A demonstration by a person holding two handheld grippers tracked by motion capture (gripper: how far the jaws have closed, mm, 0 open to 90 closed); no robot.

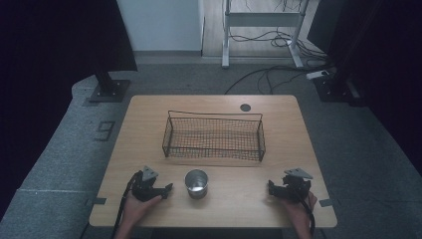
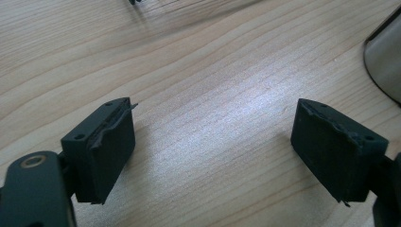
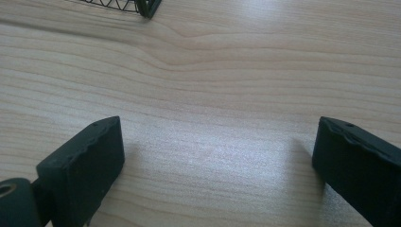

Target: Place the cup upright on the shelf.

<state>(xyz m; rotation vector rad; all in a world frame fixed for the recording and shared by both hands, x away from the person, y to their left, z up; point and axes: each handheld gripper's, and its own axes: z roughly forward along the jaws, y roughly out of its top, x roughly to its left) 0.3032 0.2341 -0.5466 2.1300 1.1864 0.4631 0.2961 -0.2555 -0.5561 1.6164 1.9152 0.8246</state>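
The left gripper [image 1: 168, 189] lay low over the near left part of the wooden table [image 1: 144, 112], held in the person's left hand [image 1: 135, 208], its jaws pointing toward the middle. In the left gripper view its two black jaws stood well apart, with only bare wood grain between them and nothing held. Just to its right stood the metal cup [image 1: 196, 183], upright and open at the top, near the front edge and close to the jaw tips but apart from them; in the left gripper view the cup's curved steel wall [image 2: 385, 61] showed at the right edge, beyond the right jaw. Behind the cup, toward the middle of the table, sat the black wire basket [image 1: 214, 137], long side facing the person; from the high view it appeared to have nothing in it, though the dim light made that hard to confirm. Farther right, the right gripper [image 1: 270, 189] rested over the near right part of the table in the right hand [image 1: 300, 205], well apart from the cup. Its jaws also stood wide, gripping nothing, with a corner of the basket [image 3: 142, 6] beyond them.
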